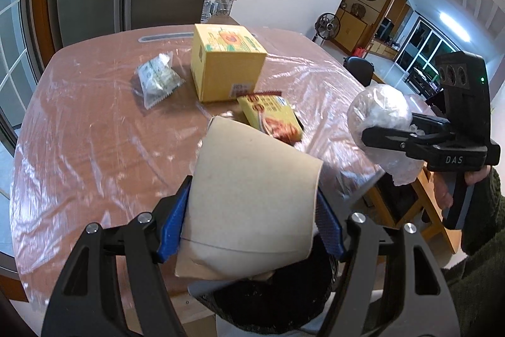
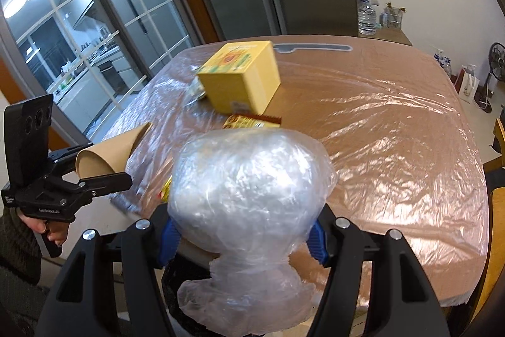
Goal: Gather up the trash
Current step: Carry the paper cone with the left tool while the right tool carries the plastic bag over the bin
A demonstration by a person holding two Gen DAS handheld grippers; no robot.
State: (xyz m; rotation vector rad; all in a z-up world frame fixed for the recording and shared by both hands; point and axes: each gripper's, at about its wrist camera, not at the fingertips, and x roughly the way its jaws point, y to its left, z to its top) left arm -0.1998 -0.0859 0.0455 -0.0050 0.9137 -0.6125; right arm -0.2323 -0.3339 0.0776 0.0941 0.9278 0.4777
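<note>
My left gripper (image 1: 252, 207) grips a cardboard tube (image 1: 252, 195) at lower centre; my right gripper (image 2: 243, 229) clamps a plastic wad (image 2: 249, 188).

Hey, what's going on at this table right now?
A person is clearing trash. The left hand-held gripper is shut on a brown cardboard tube; the right hand-held gripper is shut on a crumpled plastic ball. A yellow box, snack packet and small bag remain on the table.

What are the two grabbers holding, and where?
Left gripper pinches the cardboard tube across its sides. Right gripper squeezes the plastic wrap ball around its lower middle.
</note>
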